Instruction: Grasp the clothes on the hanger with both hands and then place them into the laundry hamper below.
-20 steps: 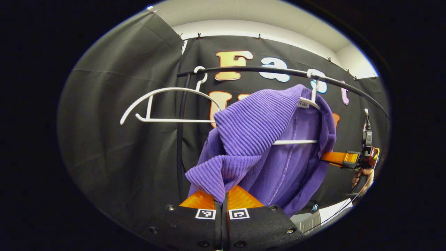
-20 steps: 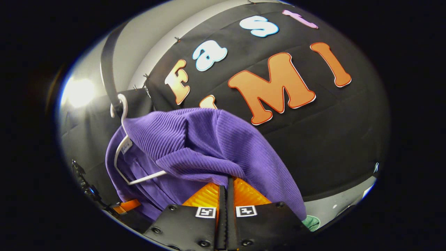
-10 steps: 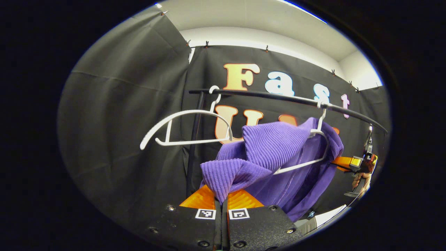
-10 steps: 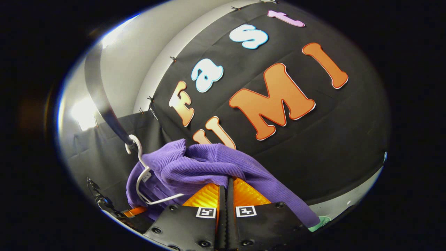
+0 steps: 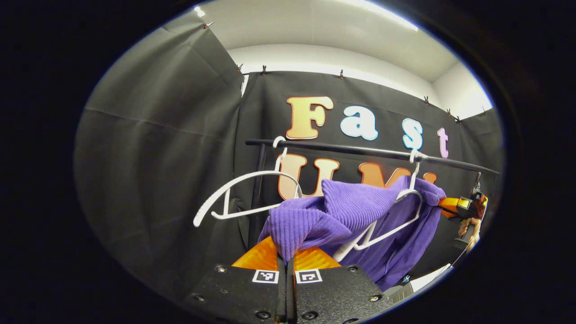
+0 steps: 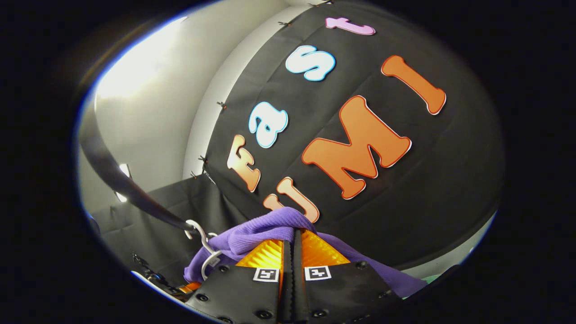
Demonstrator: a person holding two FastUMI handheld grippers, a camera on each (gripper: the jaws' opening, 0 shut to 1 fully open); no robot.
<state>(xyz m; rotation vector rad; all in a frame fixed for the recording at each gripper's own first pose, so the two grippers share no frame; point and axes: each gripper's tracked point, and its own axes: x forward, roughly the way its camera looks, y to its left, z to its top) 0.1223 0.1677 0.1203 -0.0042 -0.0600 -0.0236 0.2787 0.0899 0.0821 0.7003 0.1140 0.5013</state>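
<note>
A purple ribbed garment [image 5: 355, 211] hangs partly off a white hanger [image 5: 396, 222] on the black rail [image 5: 360, 150]. My left gripper [image 5: 286, 257] is shut on a bunched shoulder of it. In the right gripper view my right gripper [image 6: 292, 236] is shut on another fold of the purple garment [image 6: 256, 231], beside the white hanger's hook [image 6: 202, 236] and the rail [image 6: 117, 180]. The left gripper view shows the right gripper [image 5: 459, 204] far right, held by a hand [image 5: 468, 227], pressed into the garment's far edge.
An empty white hanger [image 5: 243, 193] hangs on the rail to the left of the garment, near the rail's black upright post [image 5: 255, 198]. Black cloth walls close in behind and at the left. A pale surface [image 5: 425, 279] shows low right.
Both grippers have come away from the rail with the garment in them, and it has bunched lower. The loaded hanger has tilted, its bar now bare. The right view has swung upward.
</note>
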